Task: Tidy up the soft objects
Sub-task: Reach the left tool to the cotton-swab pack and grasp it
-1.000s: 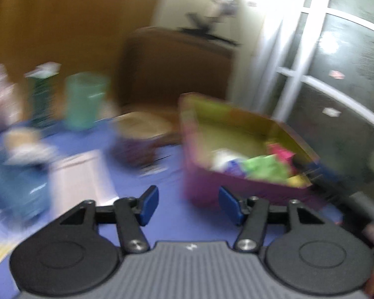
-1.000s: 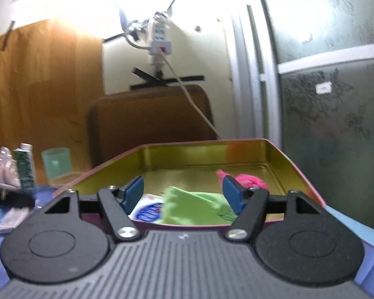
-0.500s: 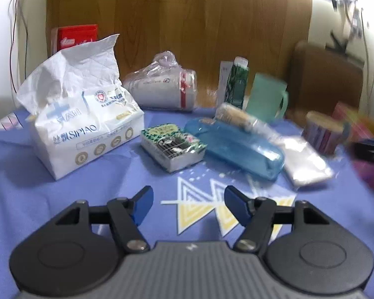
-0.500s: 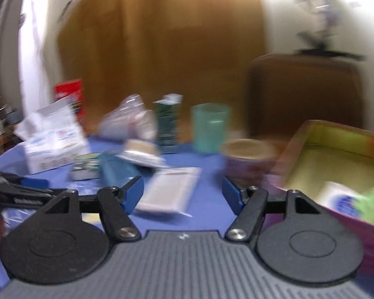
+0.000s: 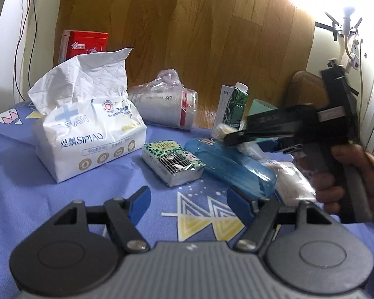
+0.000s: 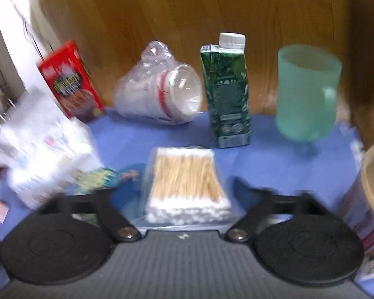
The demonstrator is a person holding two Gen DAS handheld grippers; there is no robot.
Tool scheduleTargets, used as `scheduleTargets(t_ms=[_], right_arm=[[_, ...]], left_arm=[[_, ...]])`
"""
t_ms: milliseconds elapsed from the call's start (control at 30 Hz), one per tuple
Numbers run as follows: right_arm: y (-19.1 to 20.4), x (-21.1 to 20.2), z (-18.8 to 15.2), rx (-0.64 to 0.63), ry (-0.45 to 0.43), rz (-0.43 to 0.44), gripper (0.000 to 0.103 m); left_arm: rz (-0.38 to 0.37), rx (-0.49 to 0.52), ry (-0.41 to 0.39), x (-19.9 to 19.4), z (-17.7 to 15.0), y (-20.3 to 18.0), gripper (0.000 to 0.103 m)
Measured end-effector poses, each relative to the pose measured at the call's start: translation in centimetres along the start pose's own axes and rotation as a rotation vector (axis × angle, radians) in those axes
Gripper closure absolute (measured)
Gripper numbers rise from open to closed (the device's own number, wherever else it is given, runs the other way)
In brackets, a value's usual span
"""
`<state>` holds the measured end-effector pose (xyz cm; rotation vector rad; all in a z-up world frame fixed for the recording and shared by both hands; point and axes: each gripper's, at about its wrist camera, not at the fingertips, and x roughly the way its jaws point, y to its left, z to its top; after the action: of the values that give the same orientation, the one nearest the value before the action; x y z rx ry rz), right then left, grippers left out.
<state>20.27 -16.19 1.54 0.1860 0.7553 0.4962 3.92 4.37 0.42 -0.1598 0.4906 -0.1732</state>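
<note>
My left gripper (image 5: 189, 199) hovers low over the blue patterned cloth (image 5: 37, 199), its jaws opening with nothing between them. Ahead of it lie a white tissue pack (image 5: 87, 129), a small green tissue packet (image 5: 173, 160) and a blue case (image 5: 229, 167). A clear bag of white pads (image 5: 291, 182) lies to the right. My right gripper (image 6: 187, 184), held by a hand (image 5: 349, 164), reaches in from the right. Its jaws are closing around a bag of cotton swabs (image 6: 187, 182), and the blurred pads do not visibly press on it.
Along the wooden back panel stand a red box (image 6: 69, 82), bagged paper cups (image 6: 162, 94) on their side, a green carton (image 6: 227, 92) and a teal mug (image 6: 306, 94). A paper cup (image 6: 371, 191) stands at the right edge.
Both views have swung left, away from the pink tin of soft things, to the cluttered cloth. The right gripper came over the swab bag and narrowed. The left jaws widened.
</note>
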Motion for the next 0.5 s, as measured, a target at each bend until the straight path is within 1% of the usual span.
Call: scheduleTargets(t_ms=[33,67,167,233,333,400,500], right_arm=[[0.2,-0.6,0.0,0.018,-0.003,0.011,0.049],[0.5,-1.4,-0.2,0.009,-0.018,0.009,0.05],[1.7,-4.5,-1.6,-0.025,-0.054,0.041,0.05],[2.5,-7.1,-3.1,-0.074,-0.088,0.04,0.05],[3.5,-10.9,-6.5,-0.179,-0.123,-0.028,0.049],[3.9,-13.0,-9.3,-0.229,-0.126,-0.065,0.049],[4.2,-14.6,-13.2,-0.313,-0.131,-0.152,0.048]], left_arm=[[-0.002,-0.004,-0.001,0.0,0.0,0.1,0.03],[-0.002,-0.006,-0.003,-0.1,0.0,0.1,0.029],[0.0,-0.004,-0.013,-0.3,0.0,0.0,0.028],[-0.004,-0.009,-0.018,-0.4,0.0,0.1,0.027],[-0.03,-0.021,-0.011,-0.3,0.1,0.4,0.027],[-0.059,-0.022,-0.003,-0.3,0.1,0.4,0.03],[-0.113,0.0,0.034,0.0,0.1,0.0,0.035]])
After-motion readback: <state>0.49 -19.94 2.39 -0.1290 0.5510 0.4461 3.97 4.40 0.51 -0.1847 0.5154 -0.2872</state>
